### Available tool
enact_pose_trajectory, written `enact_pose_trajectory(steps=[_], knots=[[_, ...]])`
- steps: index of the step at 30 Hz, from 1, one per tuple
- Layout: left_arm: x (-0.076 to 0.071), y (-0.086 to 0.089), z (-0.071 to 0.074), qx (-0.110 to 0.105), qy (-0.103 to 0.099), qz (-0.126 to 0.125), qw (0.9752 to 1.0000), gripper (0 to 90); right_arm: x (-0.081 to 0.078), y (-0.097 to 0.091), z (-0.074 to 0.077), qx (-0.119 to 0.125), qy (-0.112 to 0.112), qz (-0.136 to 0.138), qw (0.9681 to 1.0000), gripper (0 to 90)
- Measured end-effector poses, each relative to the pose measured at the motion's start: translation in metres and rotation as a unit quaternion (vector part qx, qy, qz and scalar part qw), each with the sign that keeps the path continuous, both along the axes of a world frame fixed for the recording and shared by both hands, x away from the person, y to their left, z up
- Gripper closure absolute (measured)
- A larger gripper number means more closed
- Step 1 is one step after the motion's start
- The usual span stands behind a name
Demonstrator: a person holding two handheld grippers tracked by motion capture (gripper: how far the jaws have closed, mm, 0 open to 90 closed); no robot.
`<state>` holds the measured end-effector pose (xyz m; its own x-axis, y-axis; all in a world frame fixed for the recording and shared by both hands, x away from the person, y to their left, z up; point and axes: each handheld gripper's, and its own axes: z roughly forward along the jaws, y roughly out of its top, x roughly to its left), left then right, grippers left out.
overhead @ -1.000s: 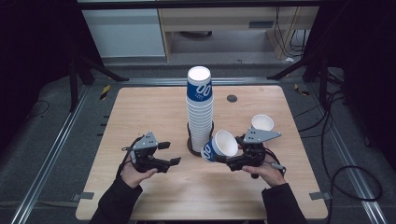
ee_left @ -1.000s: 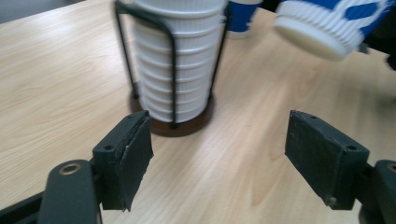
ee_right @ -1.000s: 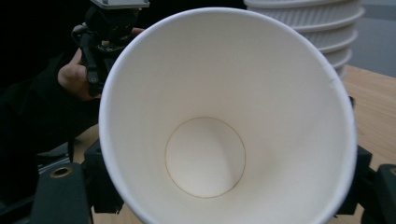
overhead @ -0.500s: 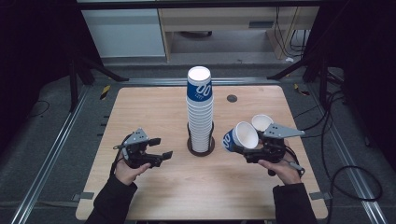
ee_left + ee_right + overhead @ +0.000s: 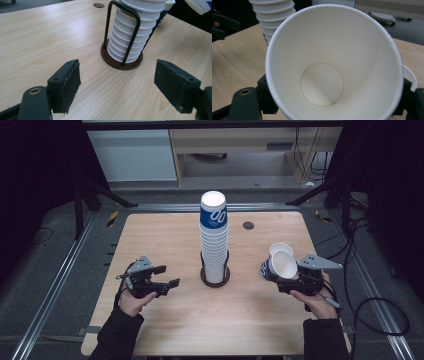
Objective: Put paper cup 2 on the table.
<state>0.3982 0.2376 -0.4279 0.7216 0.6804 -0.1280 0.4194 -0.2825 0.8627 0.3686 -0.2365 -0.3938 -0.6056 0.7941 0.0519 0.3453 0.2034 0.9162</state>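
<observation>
Right gripper [image 5: 280, 279] pinches paper cup [image 5: 283, 265], cup tilted, mouth toward camera, just beside second cup [image 5: 279, 248] on table's right. Left gripper [image 5: 167, 276] spread, empty, left of cup stack [image 5: 214, 237].

Centre of table [image 5: 165, 235]: tall stack of paper cups [image 5: 214, 240], upside down, in a wire holder [image 5: 123, 37] on a round brown base [image 5: 120, 63]; the one tall obstacle, splitting the top into left and right halves.

Left half: bare wood from the far edge to the near edge. The left gripper [image 5: 167, 276] sits at its near part, jaws apart, with free room between it and the holder.

Right half: a loose cup [image 5: 279, 250] stands near the right edge. The right gripper [image 5: 281, 281] holds a cup [image 5: 280, 266] tilted on its side just in front of the loose one; the gap there is narrow.

Far side: small round hole [image 5: 248, 225], flush with the surface.

Near edge, centre: open wood between both forearms.
</observation>
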Motion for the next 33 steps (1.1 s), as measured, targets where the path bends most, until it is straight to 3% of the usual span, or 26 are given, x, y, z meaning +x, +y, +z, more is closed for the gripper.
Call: enact_pose_trajectory(steps=[7,11,18,23,33], knots=[[0.003,0.002,-0.002,0.009,0.007,0.011,0.9999,20.0,0.001,-0.014,-0.001,-0.036,0.020,-0.049,0.9979,21.0],[0.004,0.002,-0.003,0.014,0.010,0.015,0.9997,19.7,0.003,-0.021,-0.005,-0.059,0.041,-0.077,0.9944,20.9],[0.005,0.005,-0.004,0.018,0.010,0.019,0.9996,19.4,0.010,-0.023,-0.015,-0.080,0.070,-0.084,0.9908,20.9],[0.005,0.007,-0.004,0.018,0.009,0.022,0.9996,19.4,0.014,-0.024,-0.025,-0.108,0.097,-0.094,0.9849,20.8],[0.005,0.010,-0.005,0.021,0.010,0.028,0.9993,19.4,0.021,-0.028,-0.040,-0.128,0.126,-0.105,0.9781,20.6]])
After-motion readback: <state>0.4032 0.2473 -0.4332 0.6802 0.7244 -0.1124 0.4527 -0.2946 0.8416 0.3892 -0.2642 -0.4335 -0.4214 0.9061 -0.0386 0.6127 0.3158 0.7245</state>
